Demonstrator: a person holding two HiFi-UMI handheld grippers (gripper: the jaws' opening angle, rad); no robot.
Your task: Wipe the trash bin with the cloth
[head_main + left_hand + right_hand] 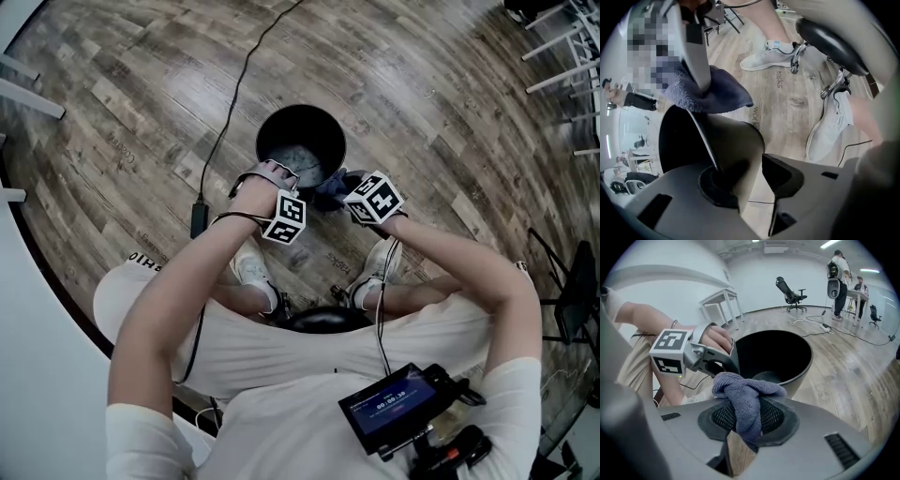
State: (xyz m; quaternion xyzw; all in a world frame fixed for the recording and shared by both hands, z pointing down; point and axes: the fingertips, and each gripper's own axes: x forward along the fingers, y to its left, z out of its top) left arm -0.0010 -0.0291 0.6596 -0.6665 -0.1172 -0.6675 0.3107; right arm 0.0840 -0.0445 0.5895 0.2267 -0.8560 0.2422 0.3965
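The trash bin (302, 109) is round, black and smooth. It stands upright on the wooden floor (441, 103), open mouth up. The left gripper (745, 171) has its 2 jaws apart, with the bin's thin rim between them. The right gripper (745, 425) squeezes the soft, fuzzy blue cloth (749, 394), bunched right by the bin's rim.

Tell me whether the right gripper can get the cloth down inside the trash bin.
Probably yes. The right gripper, shut on the cloth, hangs by the open mouth of the trash bin, which nothing covers. The left gripper straddles the near rim beside it, leaving most of the mouth free.
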